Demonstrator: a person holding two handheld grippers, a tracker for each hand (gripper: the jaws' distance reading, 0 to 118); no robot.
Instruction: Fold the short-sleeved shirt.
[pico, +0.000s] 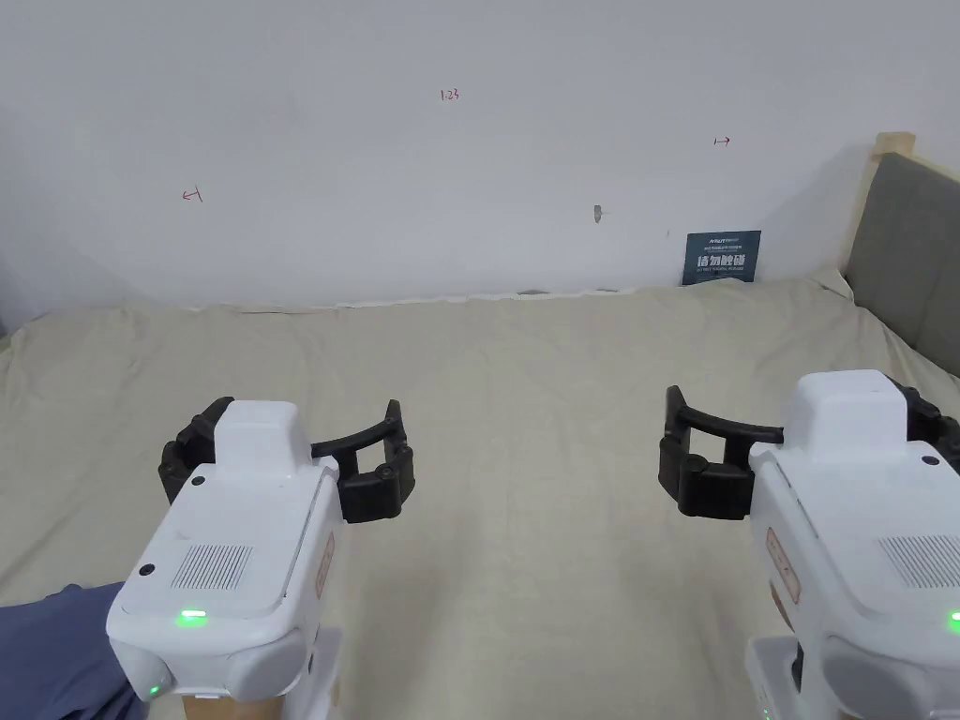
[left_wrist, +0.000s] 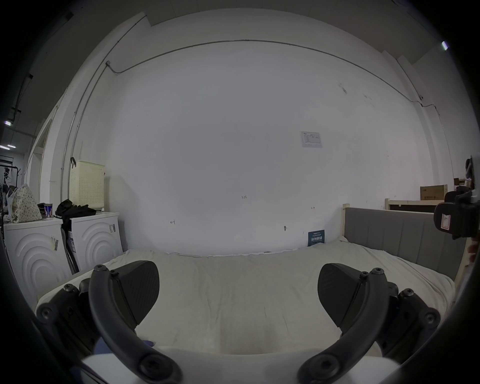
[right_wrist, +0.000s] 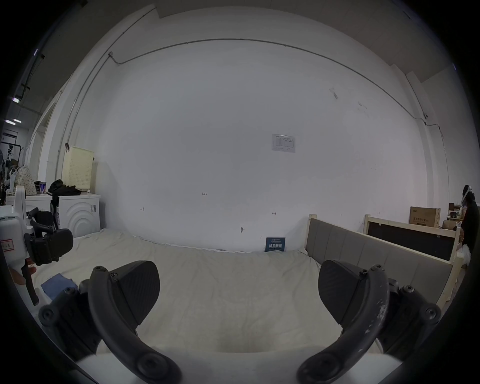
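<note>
A piece of blue fabric, apparently the shirt, lies at the near left edge of the beige bed sheet. It also shows in the right gripper view as a blue cloth flat on the bed, below the left gripper. My left gripper hovers above the sheet, just right of the fabric, open and empty; its jaws stand wide apart in its own view. My right gripper hangs level with it over the right of the bed, open too, with nothing between the jaws.
A white wall runs behind the bed, with a small blue sign at its foot. A grey padded headboard bounds the right side. Left of the bed stand white washing machines with a cream basket on top.
</note>
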